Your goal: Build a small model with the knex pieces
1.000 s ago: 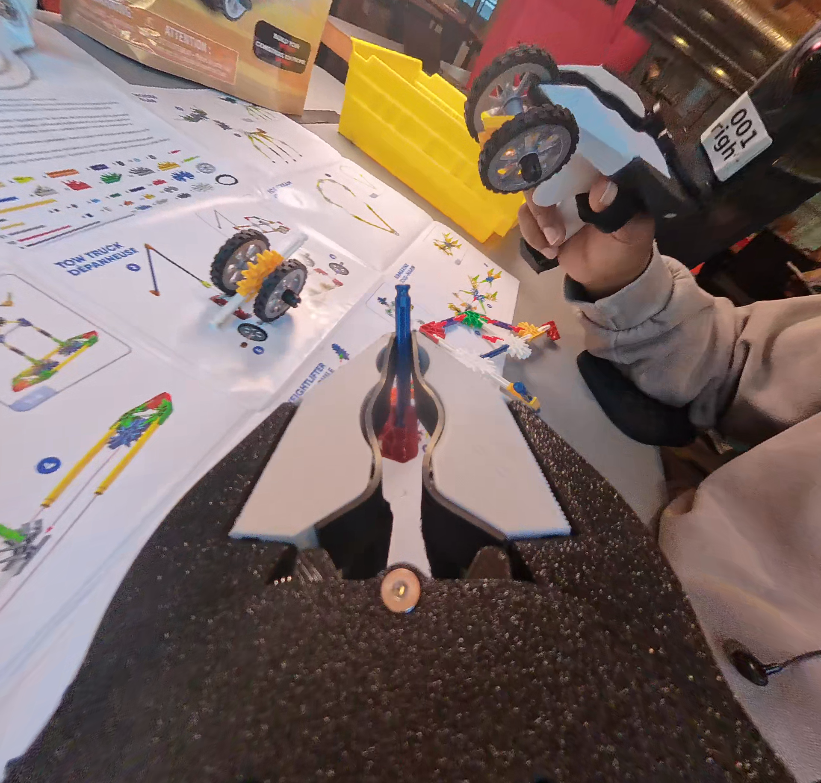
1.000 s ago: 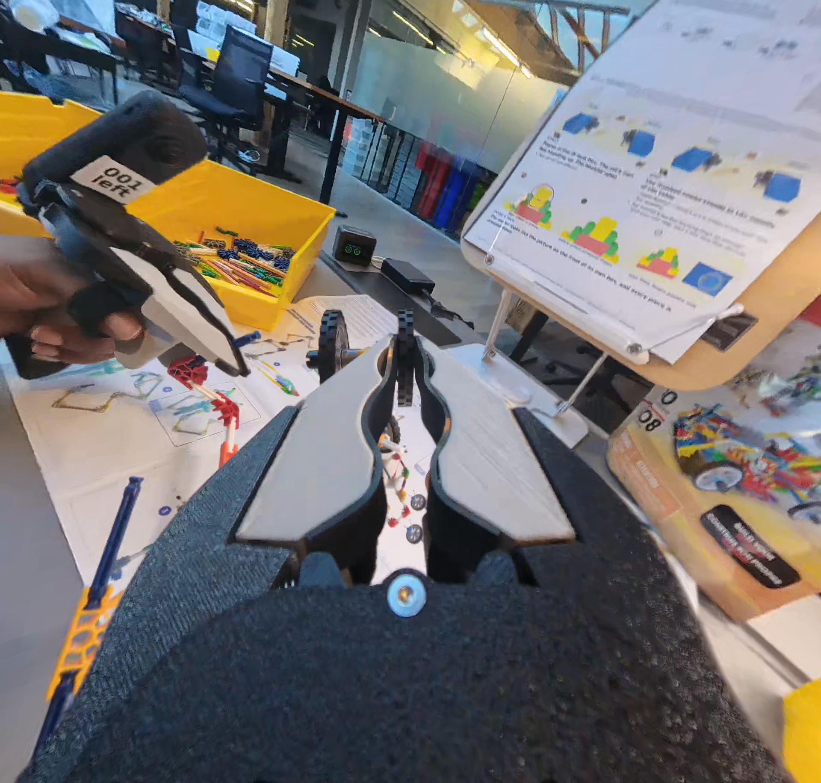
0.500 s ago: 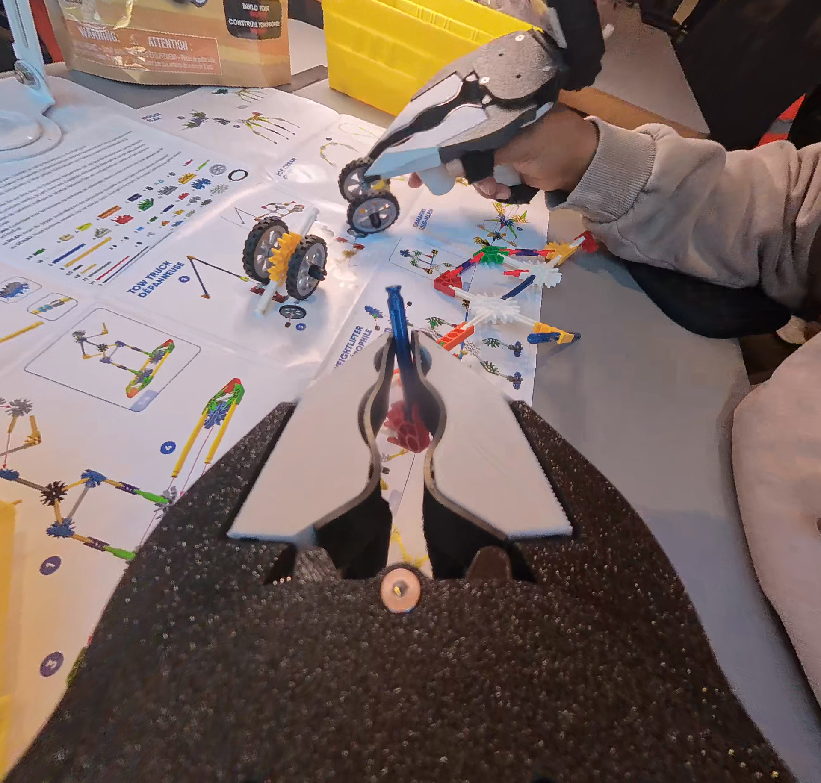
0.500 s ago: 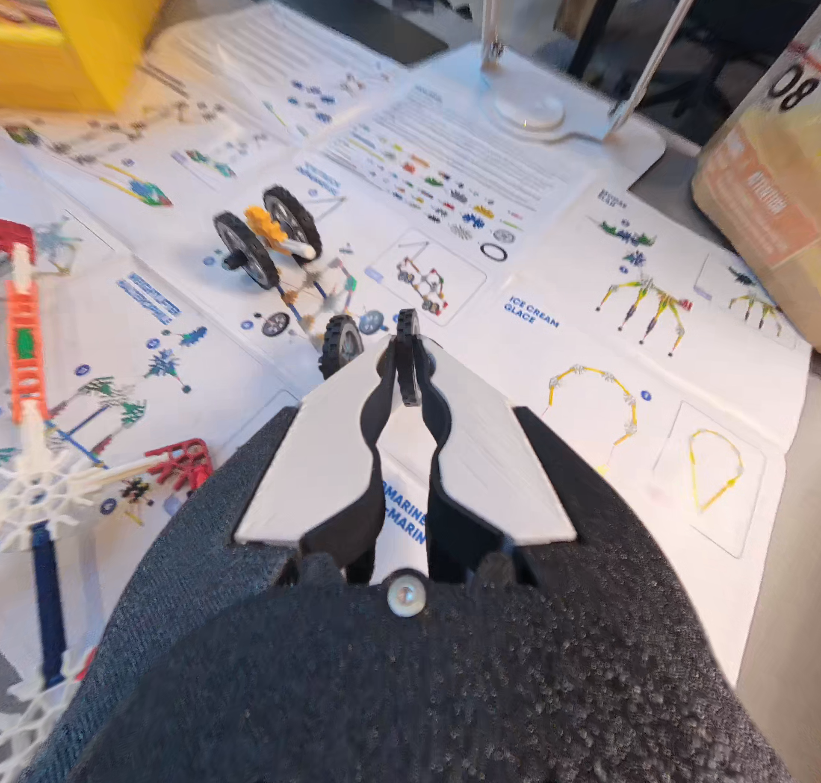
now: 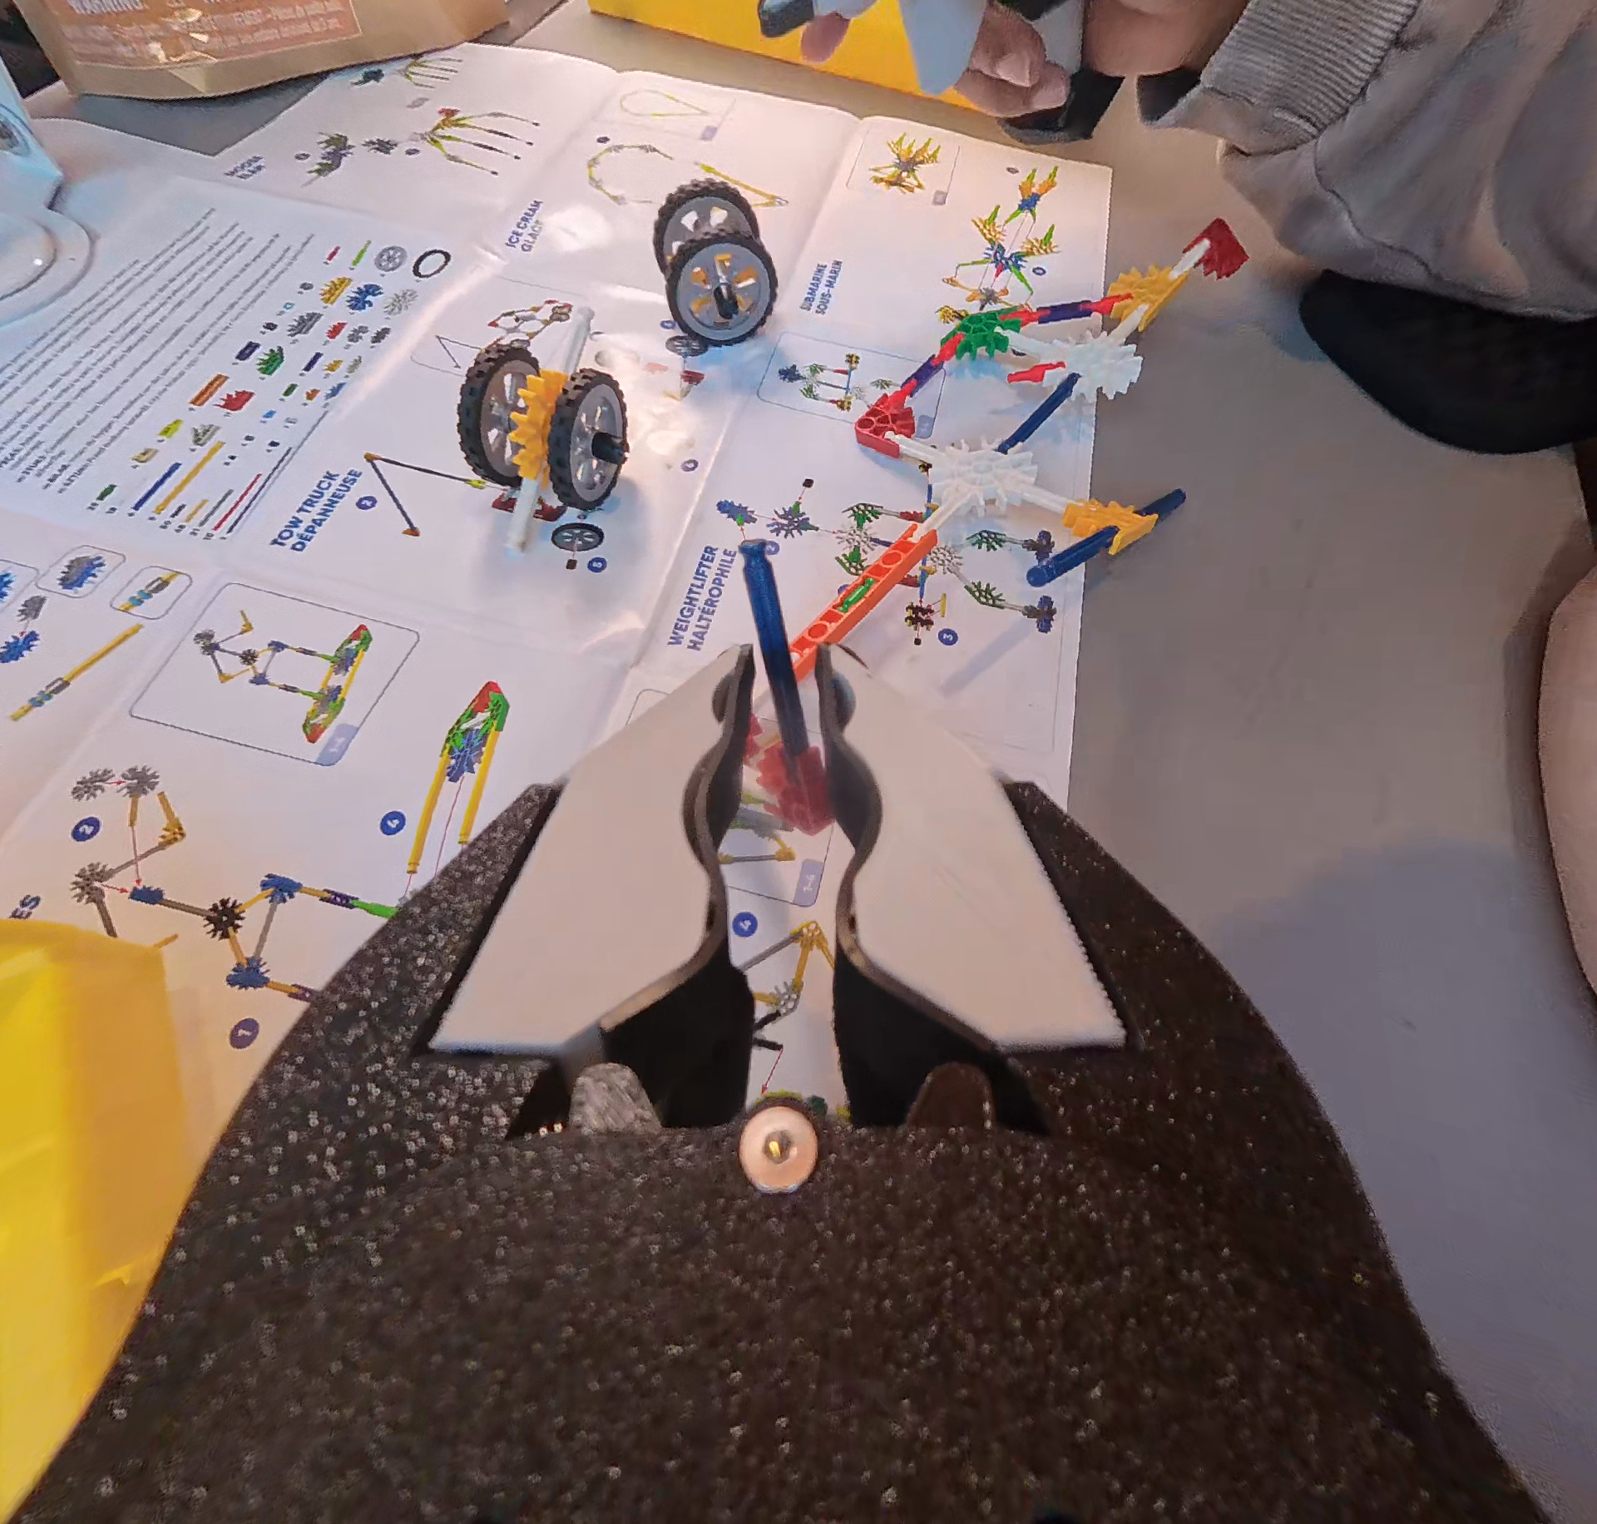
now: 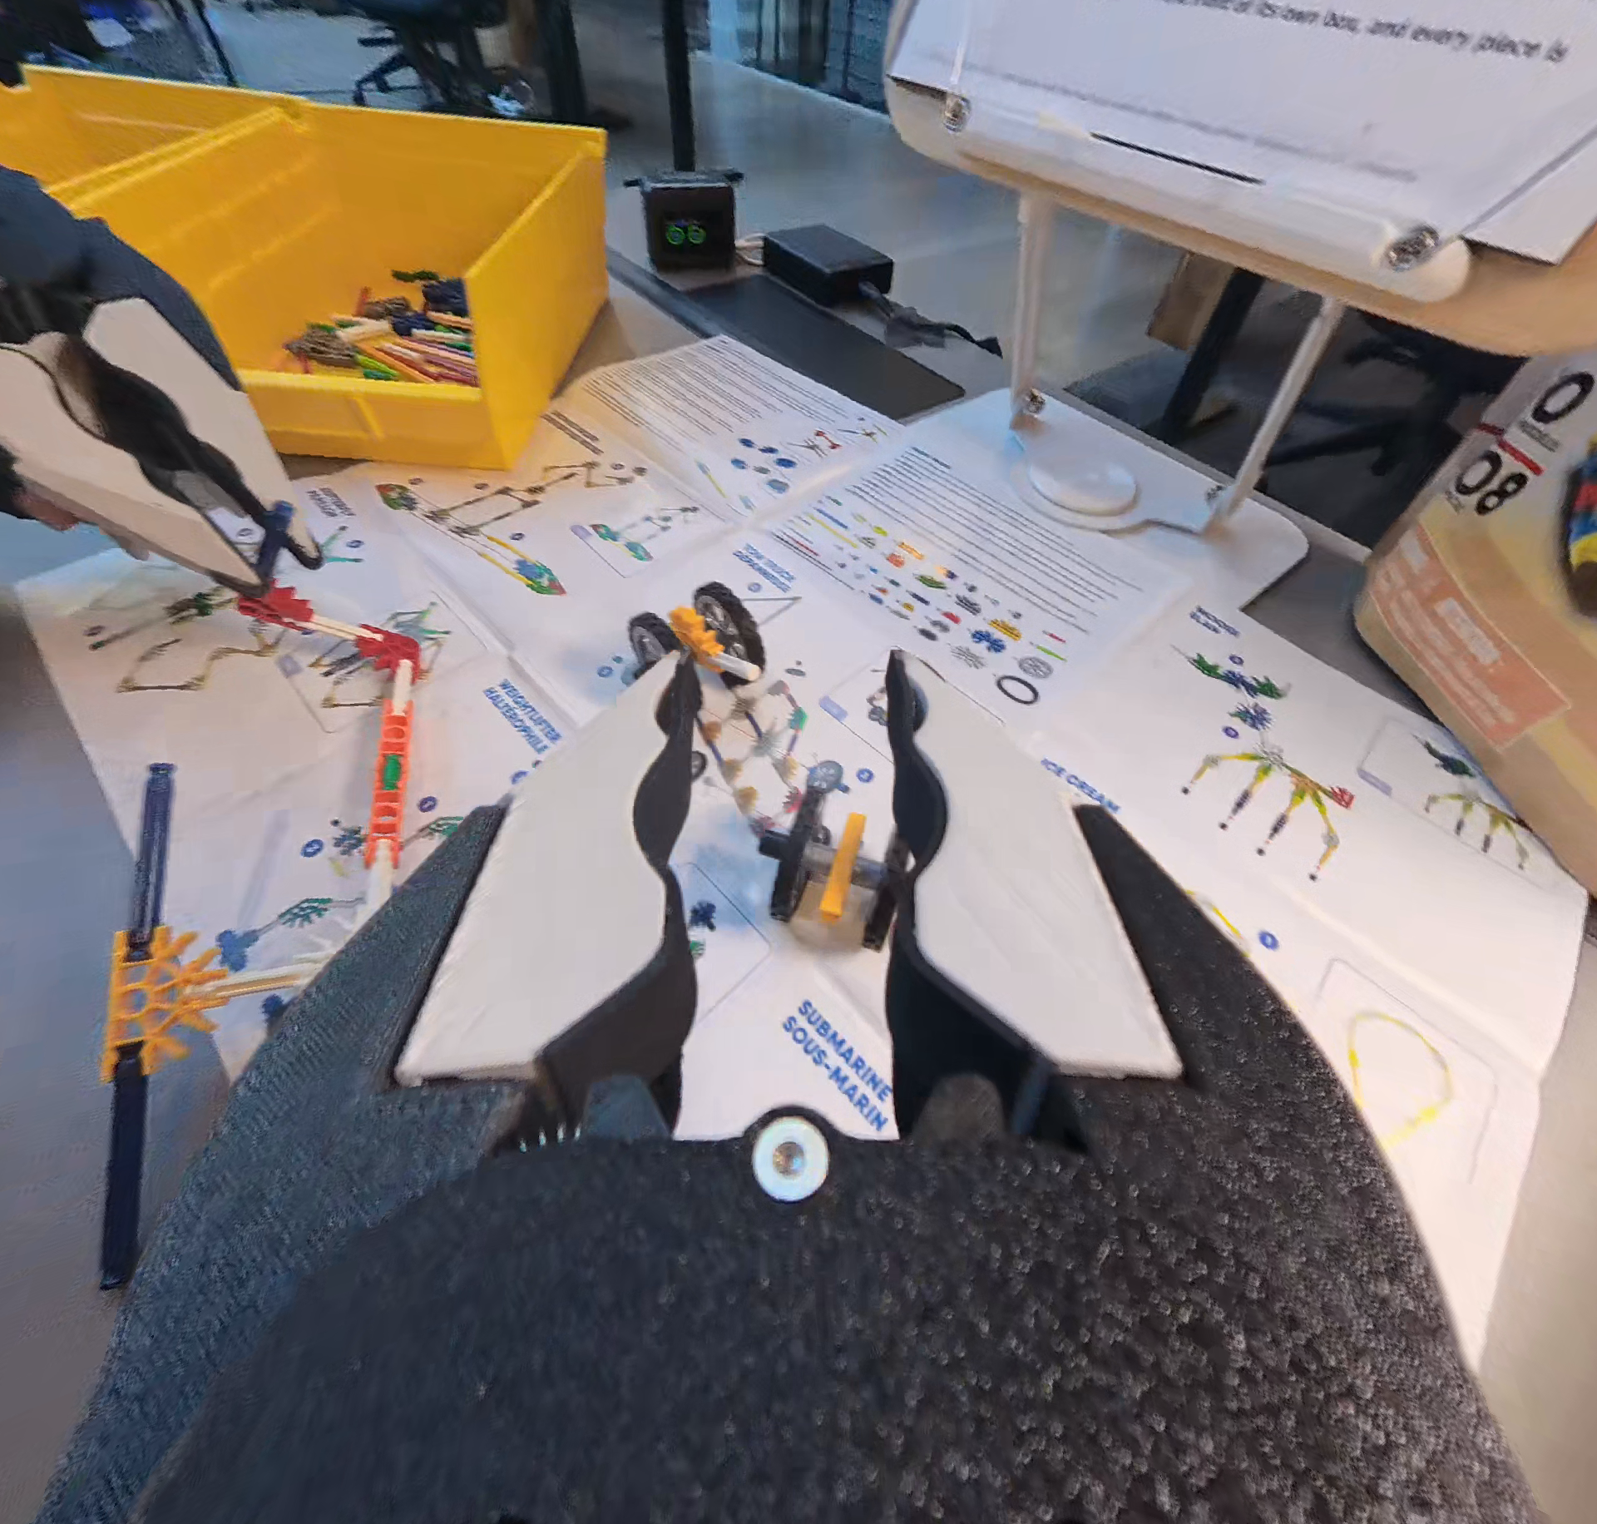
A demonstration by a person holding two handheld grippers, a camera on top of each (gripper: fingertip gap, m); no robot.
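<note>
Left gripper (image 5: 782, 661): jaws clenched on blue rod (image 5: 772, 618).
Right gripper (image 6: 782, 674): jaws released, 2-wheel axle (image 6: 834, 877) between them on sheet (image 6: 1080, 834).

The left gripper (image 5: 782, 661) has smooth matt white plastic fingers edged in black, on a rough, speckled black foam body; a glossy blue plastic rod (image 5: 772, 618) sits between them. The instruction sheet (image 5: 285, 463) at left is creased, faintly shiny paper. In the right wrist view, the yellow bin (image 6: 536, 290) at upper left is smooth, glossy plastic; the cardboard box (image 6: 1486, 618) at right looks matt.
</note>
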